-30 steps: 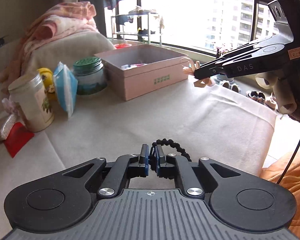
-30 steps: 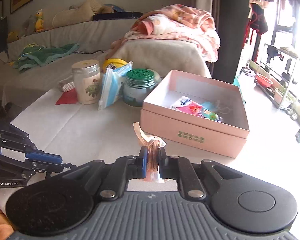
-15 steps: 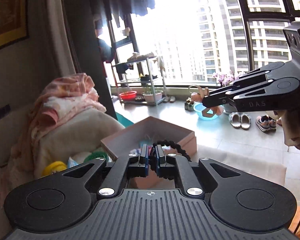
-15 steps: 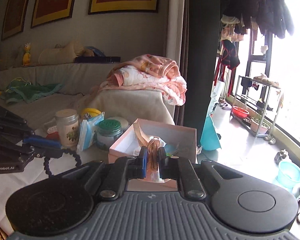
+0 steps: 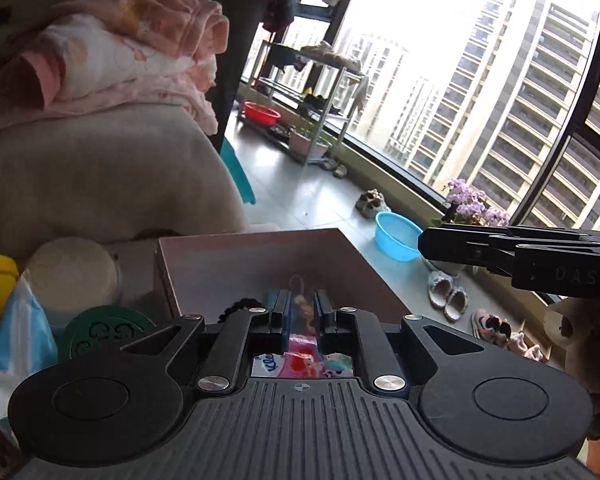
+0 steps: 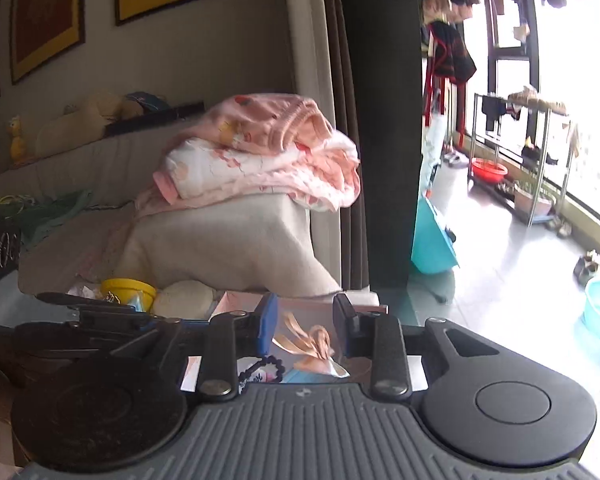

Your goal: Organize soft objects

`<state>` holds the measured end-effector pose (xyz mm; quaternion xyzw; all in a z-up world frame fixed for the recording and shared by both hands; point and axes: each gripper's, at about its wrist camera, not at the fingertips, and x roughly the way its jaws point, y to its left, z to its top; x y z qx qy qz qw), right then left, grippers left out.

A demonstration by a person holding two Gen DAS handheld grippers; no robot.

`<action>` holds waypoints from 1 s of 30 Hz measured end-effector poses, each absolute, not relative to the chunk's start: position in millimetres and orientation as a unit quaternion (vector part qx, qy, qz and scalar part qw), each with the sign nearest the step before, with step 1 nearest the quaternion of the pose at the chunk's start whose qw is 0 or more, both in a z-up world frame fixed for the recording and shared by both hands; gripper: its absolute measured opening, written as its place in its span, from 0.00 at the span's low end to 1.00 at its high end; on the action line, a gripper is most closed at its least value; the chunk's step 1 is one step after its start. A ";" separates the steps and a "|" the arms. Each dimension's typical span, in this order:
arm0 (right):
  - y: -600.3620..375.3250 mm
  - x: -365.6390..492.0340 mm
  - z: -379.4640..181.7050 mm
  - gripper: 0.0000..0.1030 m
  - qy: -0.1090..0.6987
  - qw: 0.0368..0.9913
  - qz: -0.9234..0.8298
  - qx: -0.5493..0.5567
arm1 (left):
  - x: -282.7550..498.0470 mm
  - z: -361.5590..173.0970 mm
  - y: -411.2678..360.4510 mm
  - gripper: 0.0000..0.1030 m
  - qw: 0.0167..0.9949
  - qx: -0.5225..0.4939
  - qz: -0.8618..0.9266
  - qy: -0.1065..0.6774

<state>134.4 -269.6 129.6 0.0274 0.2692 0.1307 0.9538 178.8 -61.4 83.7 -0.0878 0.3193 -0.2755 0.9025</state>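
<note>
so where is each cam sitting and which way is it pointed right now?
Left wrist: on the left gripper, looking down into the pink box and out to the window; right gripper enters from the right.
Right wrist: on the right gripper, facing the sofa and blankets; left gripper shows at left.
Shared: the box, black hair tie, both grippers open.

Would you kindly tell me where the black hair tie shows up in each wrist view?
Left wrist: hair tie in the pink box, just left of the left gripper.
Right wrist: hair tie low centre, beside the peach bow.
Shared landmark: pink blanket.
</note>
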 end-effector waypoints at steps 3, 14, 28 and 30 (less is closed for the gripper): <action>-267.8 138.7 113.8 0.30 0.285 0.952 0.108 0.013 | 169.4 82.1 -51.9 0.13 0.904 -0.089 -0.283 0.308; -183.8 129.4 148.4 0.41 0.266 0.952 0.152 0.004 | 92.0 102.0 57.9 0.13 0.937 -0.080 -0.220 0.258; 46.5 144.4 151.6 0.44 0.368 0.865 0.338 -0.047 | 71.1 50.9 272.5 0.13 0.919 -0.250 0.027 0.304; 84.9 166.9 136.9 0.43 0.413 0.844 0.338 -0.051 | 69.4 39.3 278.8 0.13 0.915 -0.245 0.025 0.320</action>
